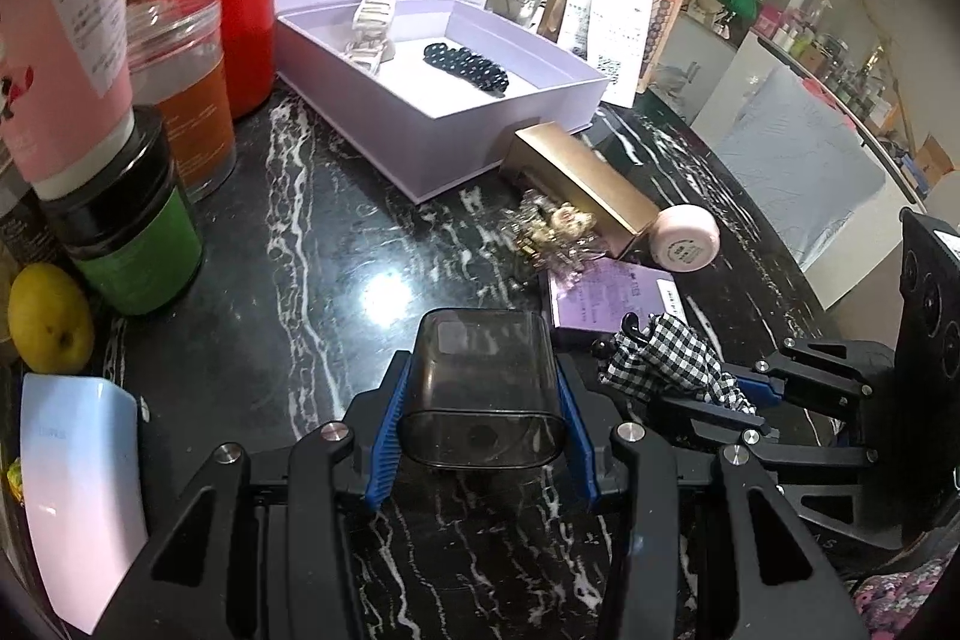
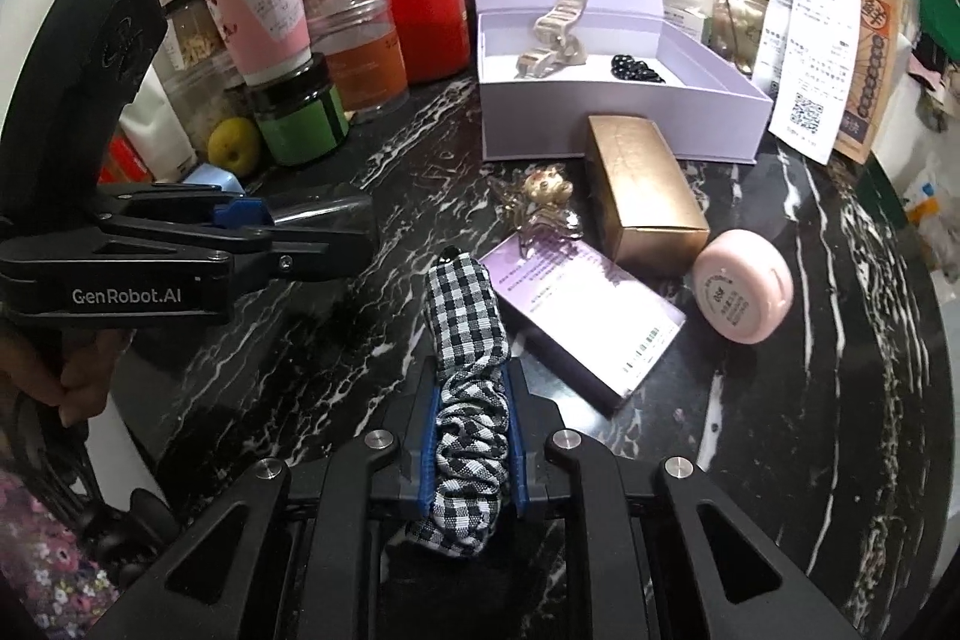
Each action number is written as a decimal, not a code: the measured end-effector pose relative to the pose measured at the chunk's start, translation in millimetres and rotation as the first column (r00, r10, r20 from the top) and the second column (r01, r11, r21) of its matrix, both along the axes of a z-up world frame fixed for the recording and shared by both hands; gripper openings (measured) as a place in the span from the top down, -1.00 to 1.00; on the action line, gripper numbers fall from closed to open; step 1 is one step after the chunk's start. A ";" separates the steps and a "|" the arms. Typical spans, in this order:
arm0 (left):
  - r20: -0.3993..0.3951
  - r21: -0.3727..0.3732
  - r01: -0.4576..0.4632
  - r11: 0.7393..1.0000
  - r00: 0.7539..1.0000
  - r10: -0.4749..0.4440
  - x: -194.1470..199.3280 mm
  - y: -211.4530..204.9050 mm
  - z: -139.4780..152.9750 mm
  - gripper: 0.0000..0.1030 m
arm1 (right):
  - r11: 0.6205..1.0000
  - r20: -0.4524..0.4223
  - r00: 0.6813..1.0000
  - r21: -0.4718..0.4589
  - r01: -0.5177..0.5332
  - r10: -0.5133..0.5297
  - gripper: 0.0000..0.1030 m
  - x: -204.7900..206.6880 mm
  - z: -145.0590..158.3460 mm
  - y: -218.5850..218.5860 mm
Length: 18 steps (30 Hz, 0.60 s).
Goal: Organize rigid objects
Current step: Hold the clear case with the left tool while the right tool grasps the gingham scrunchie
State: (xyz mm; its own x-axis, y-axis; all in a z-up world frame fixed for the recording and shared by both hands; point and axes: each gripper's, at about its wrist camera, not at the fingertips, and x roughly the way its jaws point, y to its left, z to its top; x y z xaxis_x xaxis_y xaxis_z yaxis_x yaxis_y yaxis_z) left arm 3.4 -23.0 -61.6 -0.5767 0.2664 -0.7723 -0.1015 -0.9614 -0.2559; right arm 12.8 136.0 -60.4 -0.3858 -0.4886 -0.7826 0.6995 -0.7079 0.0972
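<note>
While the left gripper (image 1: 483, 436) pinches a smoky plastic case (image 1: 480, 394), the right gripper (image 2: 471, 436) squeezes the checked hair clip (image 2: 465, 340), lengthwise between its jaws, the lilac box (image 2: 630, 124) open straight ahead across the desk (image 2: 810, 340).

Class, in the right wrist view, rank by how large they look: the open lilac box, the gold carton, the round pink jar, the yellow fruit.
1. Open lilac box
2. Gold carton
3. Round pink jar, though it lies nearer the camera
4. Yellow fruit, partly hidden
</note>
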 end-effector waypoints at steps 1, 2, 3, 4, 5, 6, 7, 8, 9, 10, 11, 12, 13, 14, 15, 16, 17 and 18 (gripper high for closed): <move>-0.006 -0.004 0.006 1.000 1.000 -0.006 -0.2 2.4 2.3 0.13 | 1.000 -0.004 1.000 -0.001 0.004 -0.004 0.65 0.2 1.6 0.8; -0.009 -0.005 0.009 1.000 1.000 -0.009 -0.2 3.9 3.9 0.13 | 1.000 -0.007 1.000 -0.004 0.007 -0.007 0.65 0.6 3.2 2.1; -0.013 -0.006 0.012 1.000 1.000 -0.012 -0.2 5.2 5.6 0.13 | 1.000 -0.009 1.000 -0.006 0.011 -0.011 0.65 0.9 5.3 3.5; -0.018 -0.008 0.016 1.000 1.000 -0.016 -0.4 7.6 8.0 0.13 | 1.000 -0.011 1.000 -0.009 0.014 -0.014 0.65 0.9 7.2 4.9; -0.021 -0.011 0.019 1.000 1.000 -0.019 -0.8 9.2 9.5 0.13 | 1.000 -0.012 1.000 -0.013 0.018 -0.018 0.65 0.9 9.1 6.9; -0.024 -0.013 0.022 1.000 0.999 -0.022 -1.3 10.9 11.1 0.13 | 1.000 -0.015 1.000 -0.018 0.020 -0.020 0.65 1.3 11.5 9.2; -0.031 -0.017 0.027 1.000 0.999 -0.027 -1.7 13.5 13.6 0.13 | 0.999 -0.017 1.000 -0.022 0.022 -0.023 0.65 1.4 13.5 10.8; -0.036 -0.018 0.030 0.999 0.999 -0.031 -2.2 15.3 15.5 0.13 | 0.999 -0.021 0.999 -0.025 0.026 -0.026 0.65 1.5 15.5 12.5; -0.040 -0.019 0.034 0.999 0.999 -0.035 -2.4 16.6 17.2 0.13 | 0.999 -0.024 0.999 -0.029 0.030 -0.030 0.65 1.6 17.9 14.7; -0.045 -0.019 0.040 0.999 0.998 -0.041 -3.1 18.7 19.6 0.13 | 0.999 -0.026 0.999 -0.033 0.035 -0.036 0.65 1.3 20.5 16.8; -0.050 -0.014 0.048 0.999 0.998 -0.049 -4.1 20.6 21.7 0.13 | 0.999 -0.027 0.999 -0.036 0.039 -0.040 0.65 1.0 22.3 18.3; -0.054 -0.010 0.055 0.998 0.997 -0.055 -5.1 22.1 23.2 0.13 | 0.998 -0.029 0.998 -0.042 0.049 -0.050 0.65 0.1 25.0 20.5; -0.060 -0.008 0.062 0.998 0.996 -0.063 -6.3 24.1 25.7 0.13 | 0.997 -0.031 0.998 -0.045 0.057 -0.059 0.65 -0.8 27.0 22.0; -0.065 -0.011 0.068 0.998 0.996 -0.068 -7.4 26.0 27.8 0.13 | 0.997 -0.034 0.997 -0.049 0.061 -0.063 0.65 -1.6 28.7 22.9; -0.072 -0.018 0.072 0.997 0.995 -0.073 -8.6 28.0 30.0 0.13 | 0.996 -0.037 0.997 -0.056 0.063 -0.066 0.65 -2.7 31.4 24.8; -0.078 -0.023 0.075 0.997 0.994 -0.077 -9.5 29.6 32.3 0.13 | 0.996 -0.040 0.997 -0.060 0.065 -0.068 0.65 -3.6 33.3 25.9; -0.082 -0.024 0.078 0.997 0.993 -0.080 -10.0 30.5 34.0 0.13 | 0.996 -0.043 0.996 -0.062 0.069 -0.072 0.65 -4.9 35.5 27.0; -0.089 -0.025 0.082 0.996 0.992 -0.084 -11.0 31.7 36.7 0.13 | 0.995 -0.047 0.996 -0.062 0.074 -0.077 0.65 -6.2 37.8 27.9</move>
